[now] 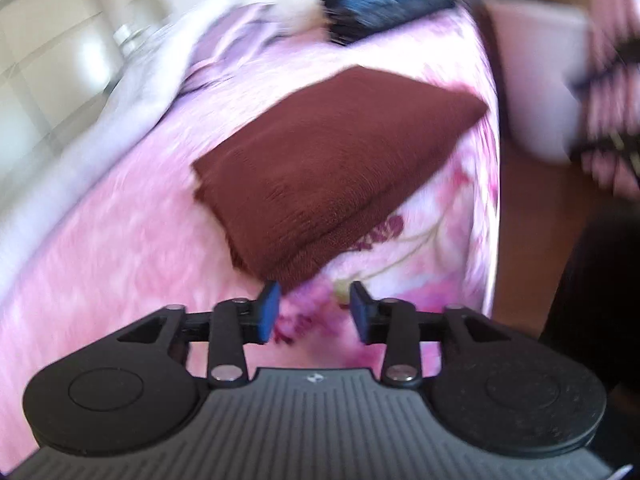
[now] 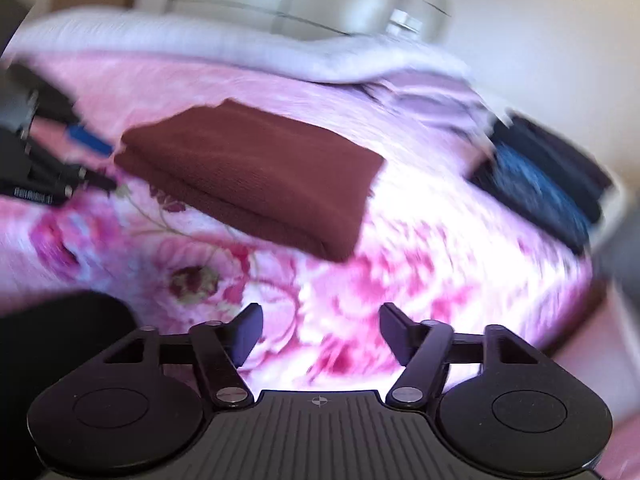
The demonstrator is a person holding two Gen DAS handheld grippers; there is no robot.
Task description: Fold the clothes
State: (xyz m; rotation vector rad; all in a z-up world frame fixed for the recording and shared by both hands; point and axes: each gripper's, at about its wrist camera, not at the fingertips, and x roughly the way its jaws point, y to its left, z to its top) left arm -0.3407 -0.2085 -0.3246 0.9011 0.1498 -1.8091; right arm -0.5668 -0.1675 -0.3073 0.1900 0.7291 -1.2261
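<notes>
A dark red knitted garment (image 1: 332,168) lies folded into a flat rectangle on the pink floral bedspread (image 1: 120,240). My left gripper (image 1: 314,312) is open and empty, just short of the garment's near corner. In the right wrist view the same garment (image 2: 256,176) lies ahead and to the left. My right gripper (image 2: 320,336) is open wide and empty above the bedspread (image 2: 360,280), well short of the garment. The left gripper (image 2: 84,160) shows at the left edge of that view, beside the garment's left end.
A stack of dark and blue folded clothes (image 1: 384,0) sits at the far end of the bed, also in the right wrist view (image 2: 540,184). A white blanket (image 2: 240,44) is bunched along the far side. The bed's edge (image 1: 496,160) drops to a wooden floor.
</notes>
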